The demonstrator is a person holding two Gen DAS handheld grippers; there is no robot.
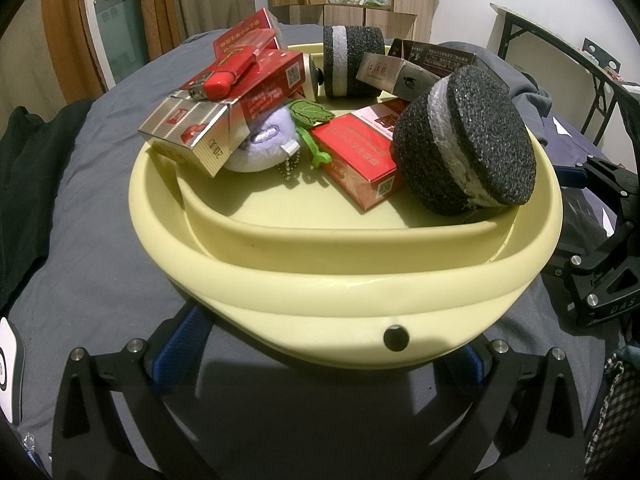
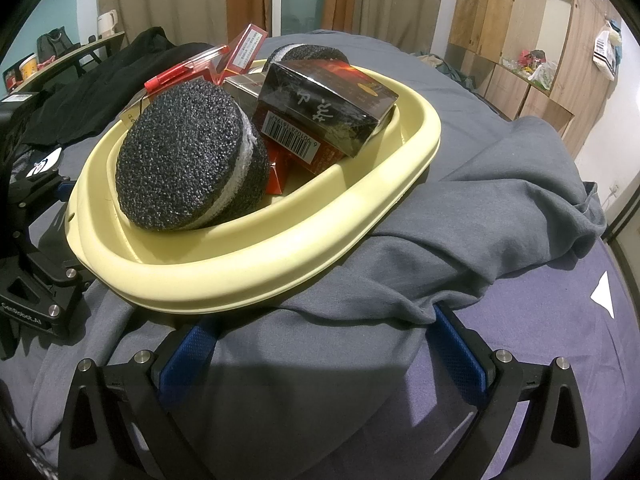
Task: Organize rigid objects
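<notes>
Left tool (image 1: pixel 320 344) open beneath yellow tray (image 1: pixel 340 276), right tool (image 2: pixel 320 344) open over grey cloth (image 2: pixel 480 200)

A pale yellow tray (image 1: pixel 348 276) fills the frame's centre, piled with red cartons (image 1: pixel 356 156) lying tilted, a silver-striped carton (image 1: pixel 192 128) at left, a dark box (image 2: pixel 324 104), and two black foam discs (image 1: pixel 464 144) with white bands, one leaning on the right rim.

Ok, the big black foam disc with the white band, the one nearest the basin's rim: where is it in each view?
Left wrist: the near foam disc leans at the right of the yellow basin, beside a red carton.
Right wrist: the same disc sits left of centre, in front of the black carton.
Shared landmark: the basin's cream rim, and the second foam disc at the far side.
</notes>
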